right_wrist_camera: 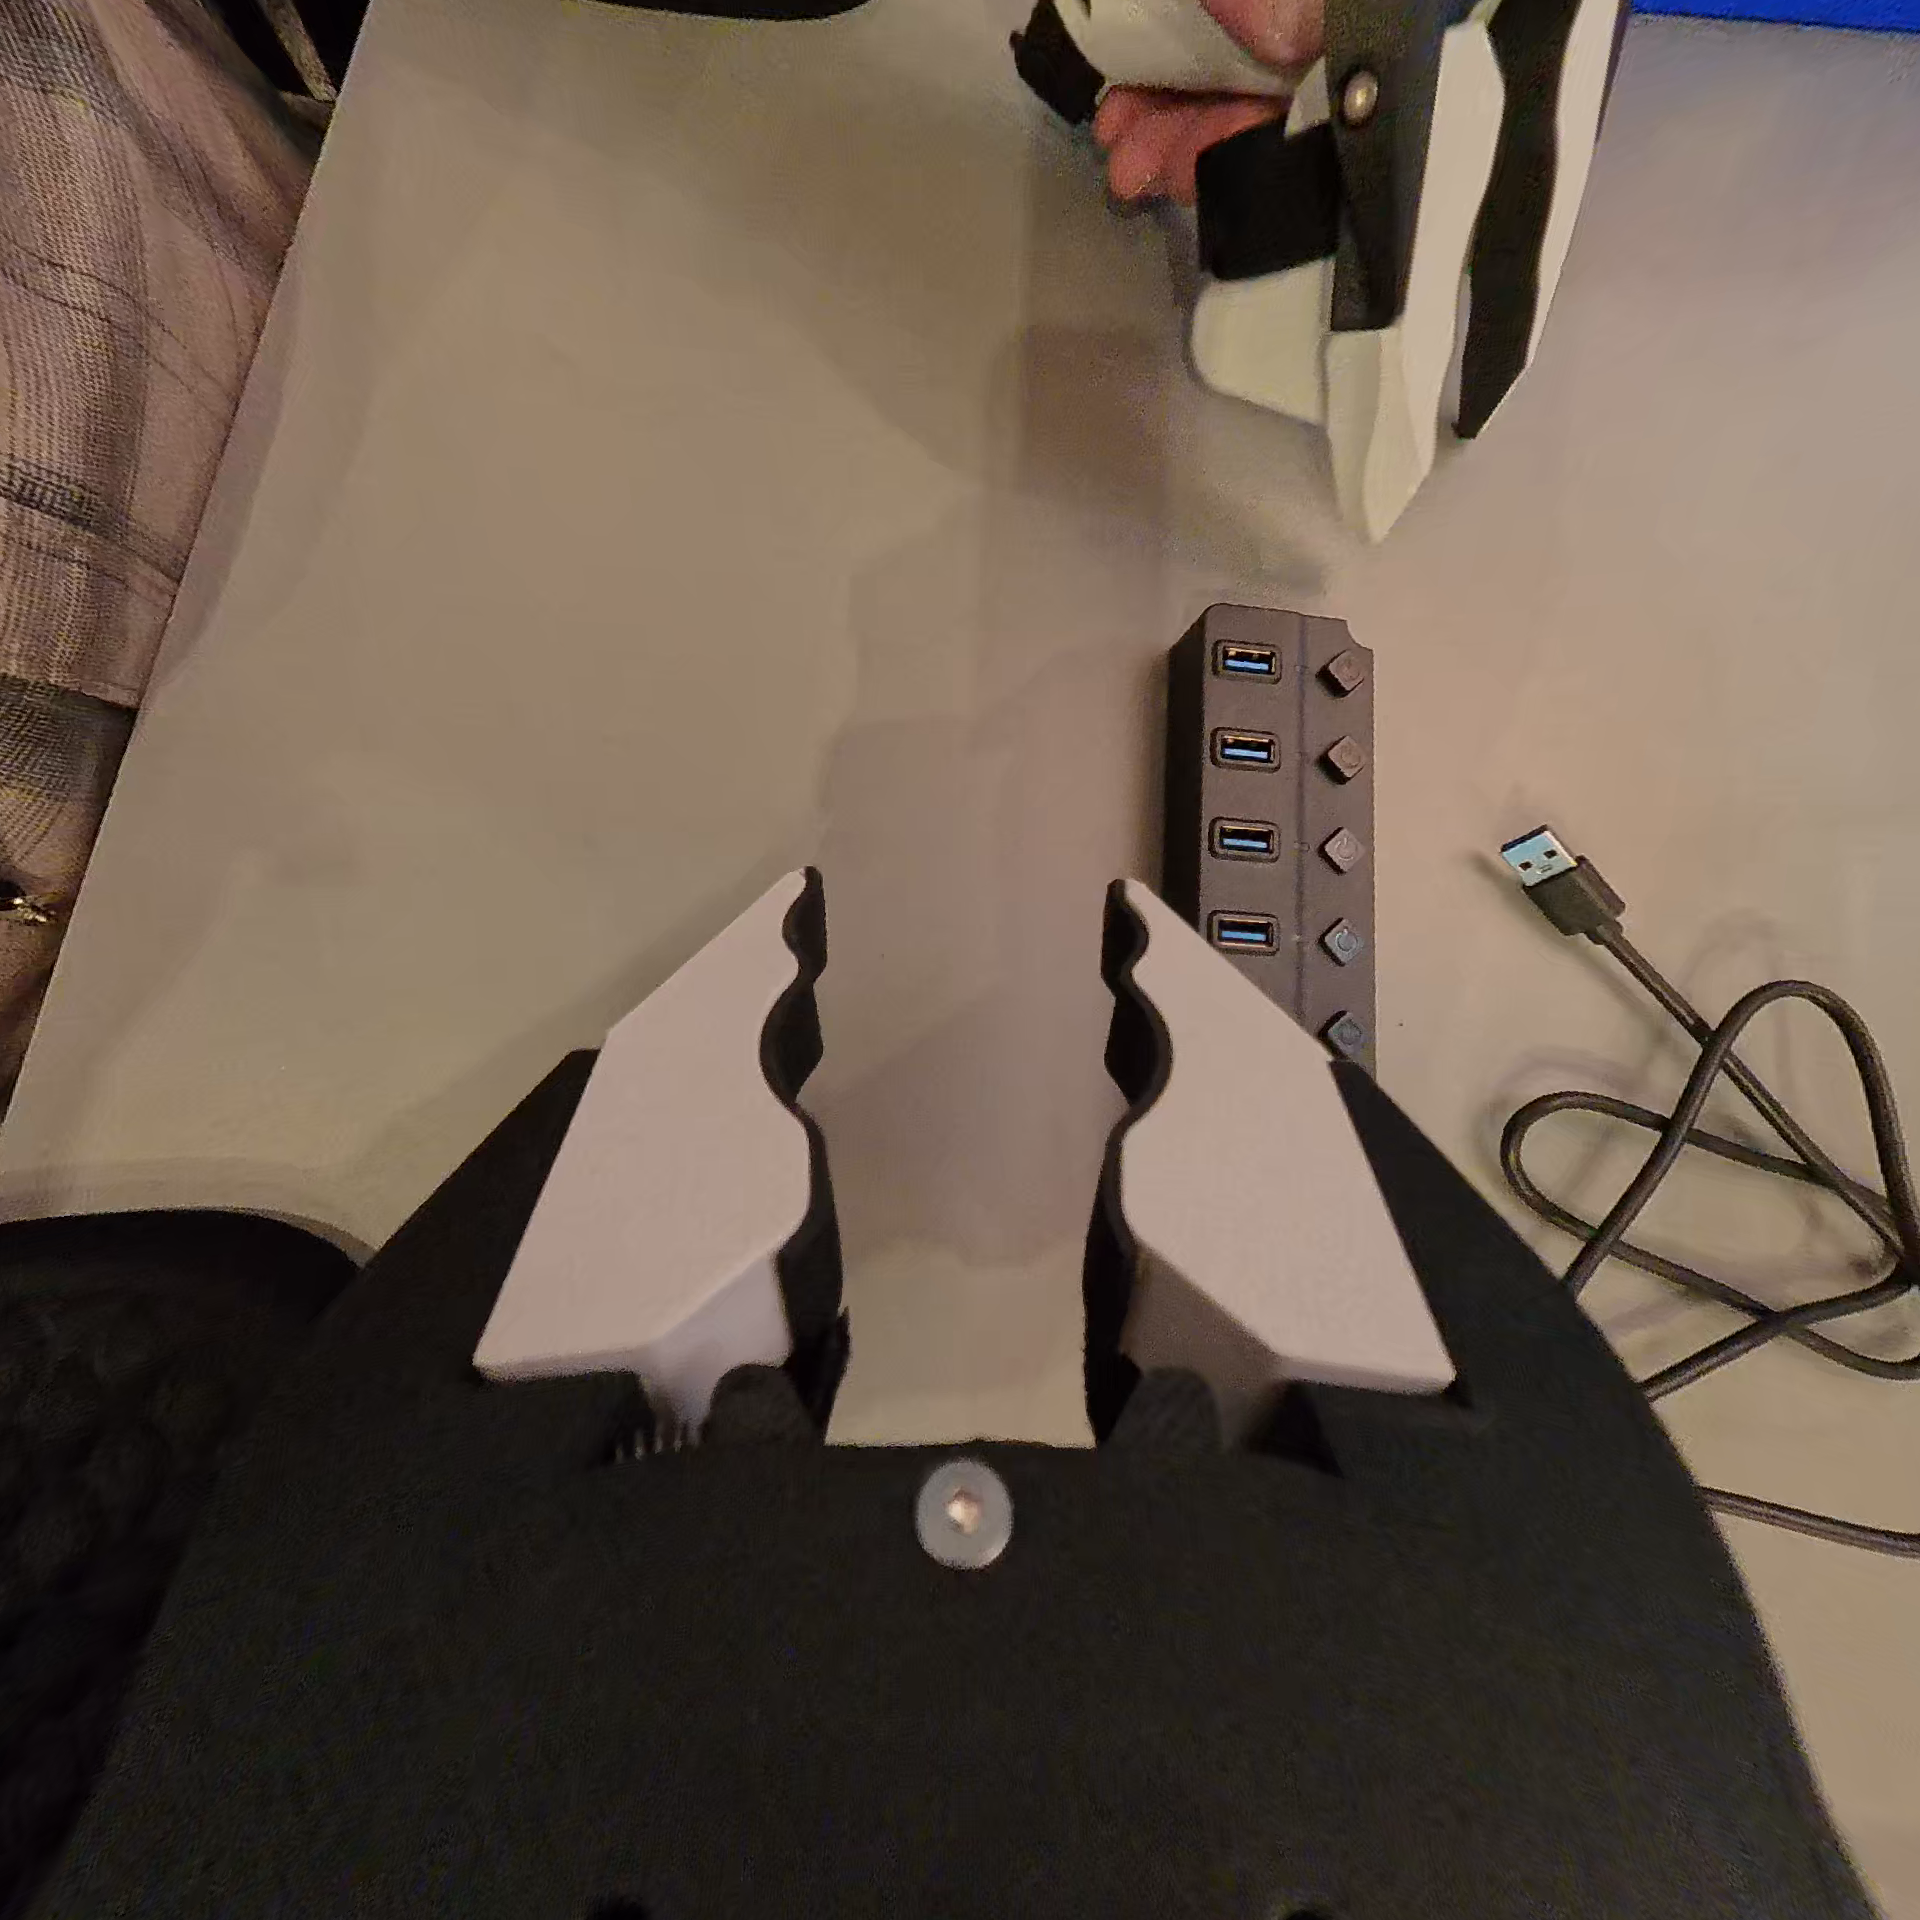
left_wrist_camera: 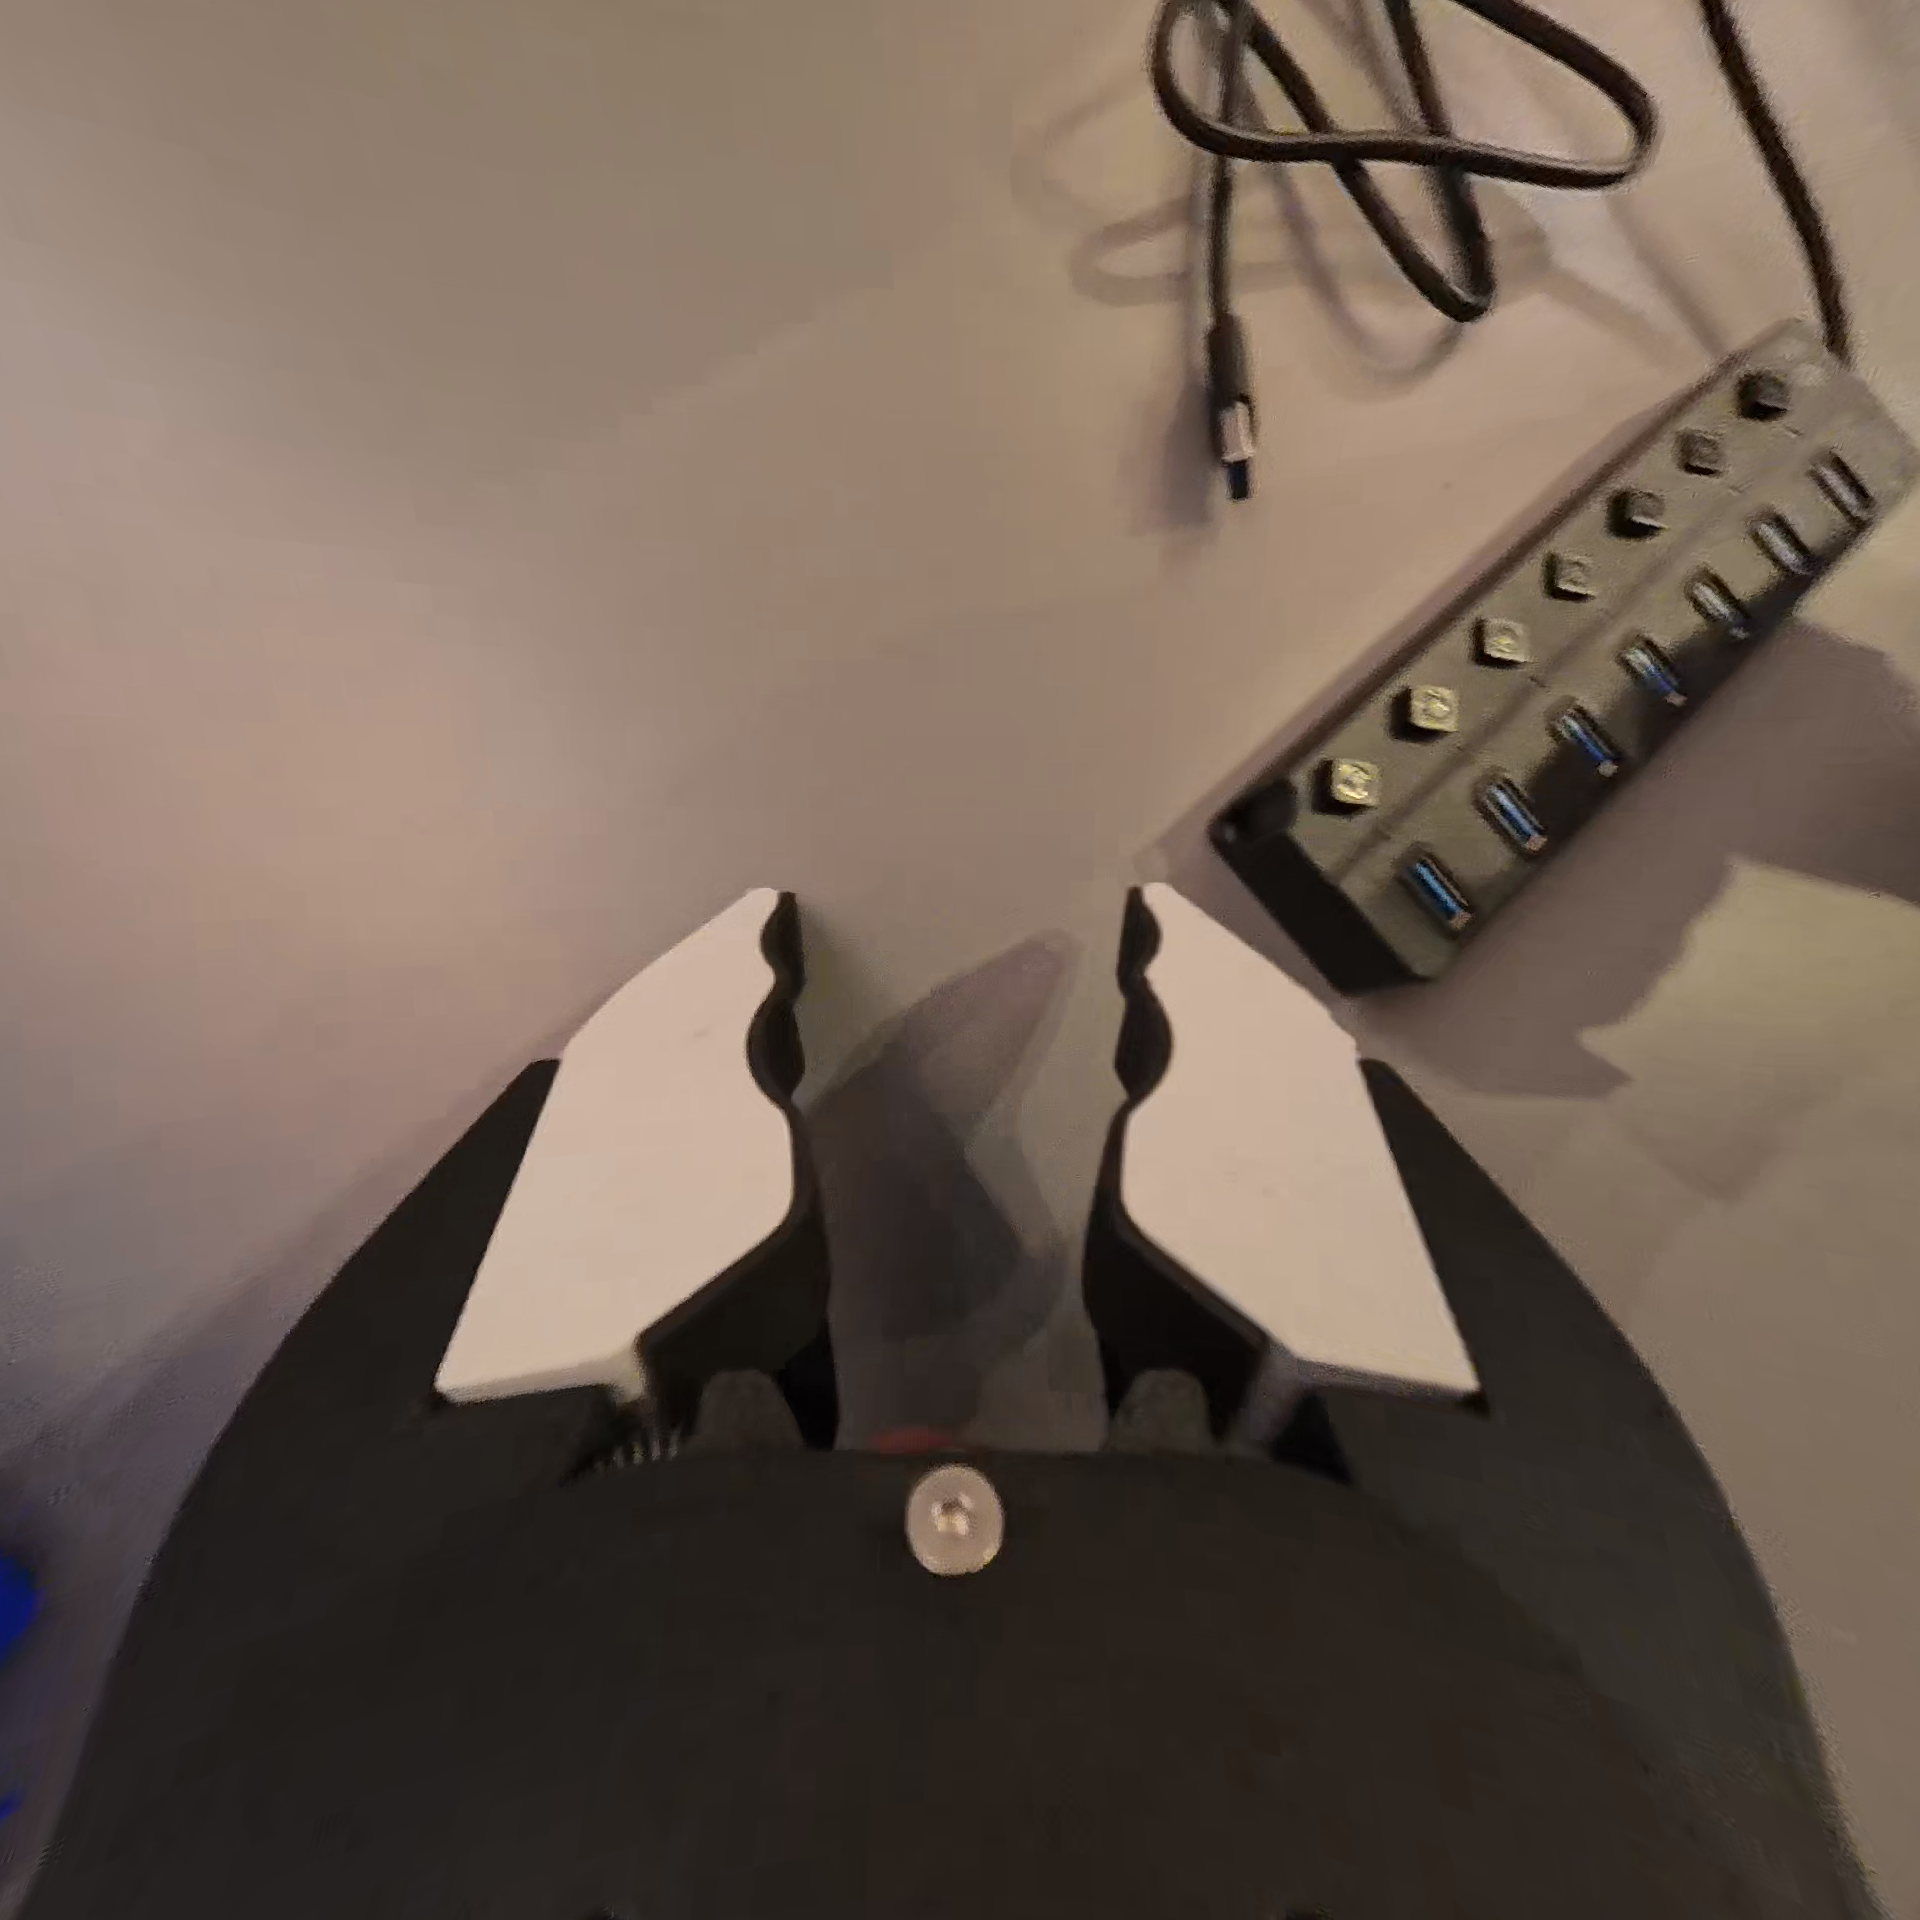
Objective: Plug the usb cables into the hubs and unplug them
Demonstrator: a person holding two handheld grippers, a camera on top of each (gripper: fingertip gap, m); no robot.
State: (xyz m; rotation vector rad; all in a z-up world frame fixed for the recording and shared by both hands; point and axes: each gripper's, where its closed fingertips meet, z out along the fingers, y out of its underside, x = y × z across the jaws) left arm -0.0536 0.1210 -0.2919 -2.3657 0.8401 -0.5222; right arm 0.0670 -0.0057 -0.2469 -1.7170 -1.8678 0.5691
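Observation:
A black USB hub (left_wrist_camera: 1579,675) with several blue ports and a row of buttons lies on the pale table, up and right of my left gripper (left_wrist_camera: 956,914), which is open and empty. A black braided USB cable (left_wrist_camera: 1382,177) lies coiled beyond the hub, its plug (left_wrist_camera: 1233,436) loose on the table. In the right wrist view the hub (right_wrist_camera: 1273,821) lies just past my right gripper (right_wrist_camera: 961,894), which is open and empty; its right finger hides the hub's near end. The cable's plug (right_wrist_camera: 1553,873) and coil (right_wrist_camera: 1714,1174) lie to the right. The left gripper (right_wrist_camera: 1392,395) hangs above the hub's far end, held by a hand (right_wrist_camera: 1164,135).
The pale table (right_wrist_camera: 623,520) ends at the left, where a grey checked cloth (right_wrist_camera: 94,468) lies. A dark fabric (right_wrist_camera: 135,1351) is at the near left. A blue object (left_wrist_camera: 16,1621) shows at the left wrist view's lower left edge.

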